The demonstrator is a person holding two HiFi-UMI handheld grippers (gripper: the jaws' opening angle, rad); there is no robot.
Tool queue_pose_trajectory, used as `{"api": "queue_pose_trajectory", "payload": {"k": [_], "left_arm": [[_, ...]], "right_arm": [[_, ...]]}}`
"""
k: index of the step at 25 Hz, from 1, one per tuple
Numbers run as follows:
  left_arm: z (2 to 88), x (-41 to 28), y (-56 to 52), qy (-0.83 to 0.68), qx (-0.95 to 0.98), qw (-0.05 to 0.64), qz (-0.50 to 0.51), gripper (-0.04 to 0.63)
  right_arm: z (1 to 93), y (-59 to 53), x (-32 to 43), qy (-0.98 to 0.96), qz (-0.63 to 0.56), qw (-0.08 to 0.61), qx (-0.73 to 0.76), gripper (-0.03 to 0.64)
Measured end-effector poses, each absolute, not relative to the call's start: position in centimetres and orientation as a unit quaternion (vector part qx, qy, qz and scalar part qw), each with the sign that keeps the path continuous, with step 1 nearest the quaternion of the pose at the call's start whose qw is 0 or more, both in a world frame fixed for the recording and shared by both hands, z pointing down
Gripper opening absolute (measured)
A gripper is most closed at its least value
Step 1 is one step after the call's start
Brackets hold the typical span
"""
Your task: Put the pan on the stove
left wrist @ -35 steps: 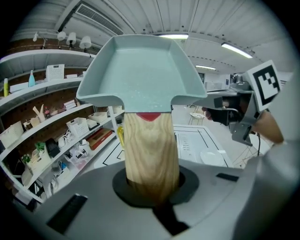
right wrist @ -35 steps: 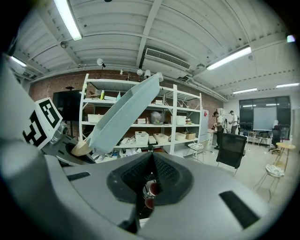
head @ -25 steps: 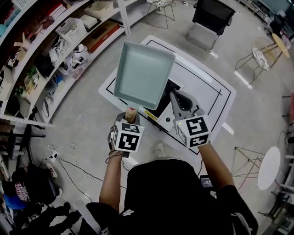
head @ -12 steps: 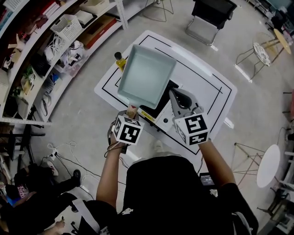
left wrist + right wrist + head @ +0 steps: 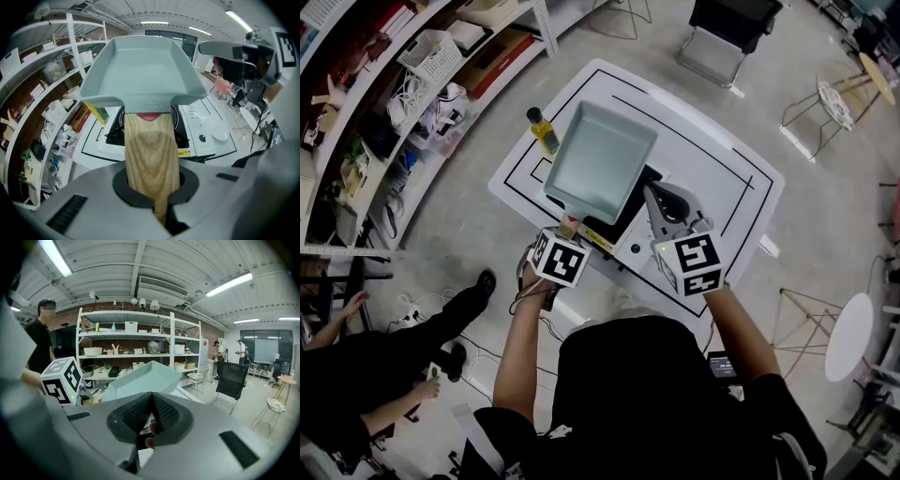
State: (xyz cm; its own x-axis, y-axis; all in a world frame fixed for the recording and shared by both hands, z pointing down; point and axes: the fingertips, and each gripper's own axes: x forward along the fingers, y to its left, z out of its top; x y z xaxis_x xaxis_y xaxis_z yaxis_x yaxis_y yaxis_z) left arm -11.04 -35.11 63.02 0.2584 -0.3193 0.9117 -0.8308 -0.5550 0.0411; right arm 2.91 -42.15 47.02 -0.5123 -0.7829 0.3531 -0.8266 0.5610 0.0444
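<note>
- Head view: pale grey-green rectangular pan (image 5: 600, 164), held in the air above the white tabletop (image 5: 717, 178), its tray tilted slightly and covering most of the black stove (image 5: 649, 178) set into that tabletop.
- Left tool (image 5: 569, 229): clenched on the pan's light wooden handle (image 5: 151, 150). In the left gripper view the handle fills the notch between the jaws, which are pressed tight against it.
- Right tool (image 5: 656, 195): jaws closed on each other with nothing held, as we read it in the right gripper view (image 5: 150, 416). It hangs just to the right of the pan, over the stove's control side.
- Key relation: the pan's long axis runs from the left tool straight away from the person, handle nearest the body, tray farthest. The stove (image 5: 114, 132) lies below the tray and just ahead of the left tool, so we judge that the move left is chiefly downward, with the pan levelled as it goes.
- Nearer hand: the left carries the load alone; the right is free.
- Also present: yellow oil bottle with dark cap (image 5: 544, 129), upright at the tabletop's left edge, beside the pan's far left corner. We judge it worth clearing on the way down.
</note>
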Motion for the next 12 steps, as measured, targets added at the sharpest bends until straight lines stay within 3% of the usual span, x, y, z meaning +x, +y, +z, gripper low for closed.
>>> {"api": "queue_pose_trajectory", "payload": {"k": [12], "left_arm": [[66.3,-11.1,-34.0,-0.338,0.72,0.316,0.518,0.009]], "right_arm": [[48.2,-43.0,3.3,-0.865,0.075,0.176,0.464,0.002]]}}
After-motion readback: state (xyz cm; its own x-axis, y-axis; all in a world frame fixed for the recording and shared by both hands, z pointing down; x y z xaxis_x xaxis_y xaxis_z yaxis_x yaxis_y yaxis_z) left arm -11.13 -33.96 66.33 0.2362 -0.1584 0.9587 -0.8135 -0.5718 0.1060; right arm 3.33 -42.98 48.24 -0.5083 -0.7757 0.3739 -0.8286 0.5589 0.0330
